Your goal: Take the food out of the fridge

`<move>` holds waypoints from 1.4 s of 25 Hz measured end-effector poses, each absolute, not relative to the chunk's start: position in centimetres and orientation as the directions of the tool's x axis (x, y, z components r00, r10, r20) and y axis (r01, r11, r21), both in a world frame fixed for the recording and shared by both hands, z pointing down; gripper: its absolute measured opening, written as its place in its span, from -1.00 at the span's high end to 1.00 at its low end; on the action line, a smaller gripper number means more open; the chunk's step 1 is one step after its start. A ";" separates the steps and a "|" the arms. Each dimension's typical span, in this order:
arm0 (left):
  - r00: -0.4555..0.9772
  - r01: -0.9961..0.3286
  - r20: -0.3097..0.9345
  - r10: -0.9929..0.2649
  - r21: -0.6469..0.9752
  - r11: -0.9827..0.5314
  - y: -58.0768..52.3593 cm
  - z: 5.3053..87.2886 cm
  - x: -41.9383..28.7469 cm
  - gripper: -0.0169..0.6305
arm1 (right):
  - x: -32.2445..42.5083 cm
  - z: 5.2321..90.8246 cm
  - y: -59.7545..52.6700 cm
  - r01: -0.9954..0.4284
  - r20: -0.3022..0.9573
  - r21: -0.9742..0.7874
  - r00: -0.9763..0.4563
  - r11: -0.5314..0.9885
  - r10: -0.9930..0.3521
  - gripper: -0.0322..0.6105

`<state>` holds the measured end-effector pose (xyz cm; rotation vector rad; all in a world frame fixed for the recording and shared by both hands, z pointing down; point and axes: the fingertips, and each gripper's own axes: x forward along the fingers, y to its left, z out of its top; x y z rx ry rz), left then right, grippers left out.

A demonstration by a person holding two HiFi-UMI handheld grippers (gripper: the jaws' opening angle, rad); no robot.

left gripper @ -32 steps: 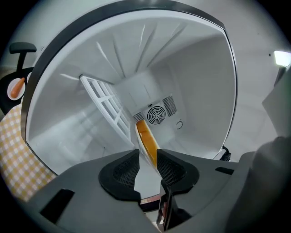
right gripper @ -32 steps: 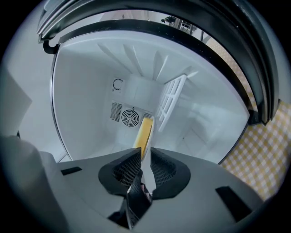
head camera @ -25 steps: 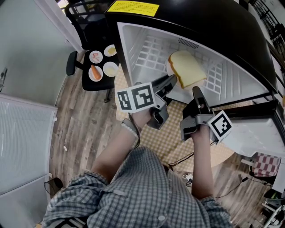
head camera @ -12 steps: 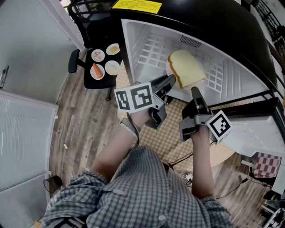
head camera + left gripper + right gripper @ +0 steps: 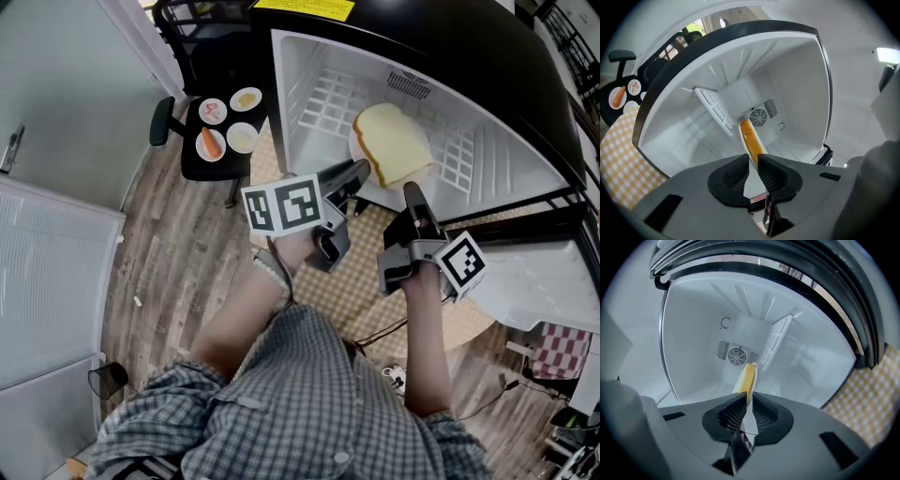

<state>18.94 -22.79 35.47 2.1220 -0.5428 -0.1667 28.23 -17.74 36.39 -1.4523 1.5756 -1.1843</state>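
Bread slice (image 5: 392, 142) on white plate (image 5: 380, 195), inside open fridge (image 5: 319, 103), near front edge. Left tool (image 5: 361, 174): jaws just been closing, narrow, pads on plate rim. Right tool (image 5: 411, 192): clamped on same plate's rim, opposite side of bread.

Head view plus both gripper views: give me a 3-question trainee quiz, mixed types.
1. True or false: the fridge is empty.
2. What do the left gripper and right gripper both grip?
3. How many small dishes stand on the black chair: A two, B four, C six?
Key: 1 false, a bread slice is inside. 2 the rim of the plate; the left jaws have just been closing on it. 3 B.
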 end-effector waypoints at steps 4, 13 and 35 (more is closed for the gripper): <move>0.890 -0.322 0.085 -0.447 0.812 -0.487 -22.4 35.7 18.5 0.75 | 27.7 36.4 -17.5 -0.375 0.094 -0.927 -0.170 -0.024 -0.981 0.81; 0.878 -0.356 0.097 -0.469 0.787 -0.504 -20.7 35.7 16.4 0.75 | 25.7 36.4 -16.3 -0.397 0.095 -0.918 -0.245 0.010 -0.965 0.81; 0.827 -0.439 0.121 -0.549 0.749 -0.497 -16.3 36.7 10.1 0.77 | 19.5 37.2 -13.3 -0.443 0.120 -0.892 -0.418 0.086 -0.901 0.81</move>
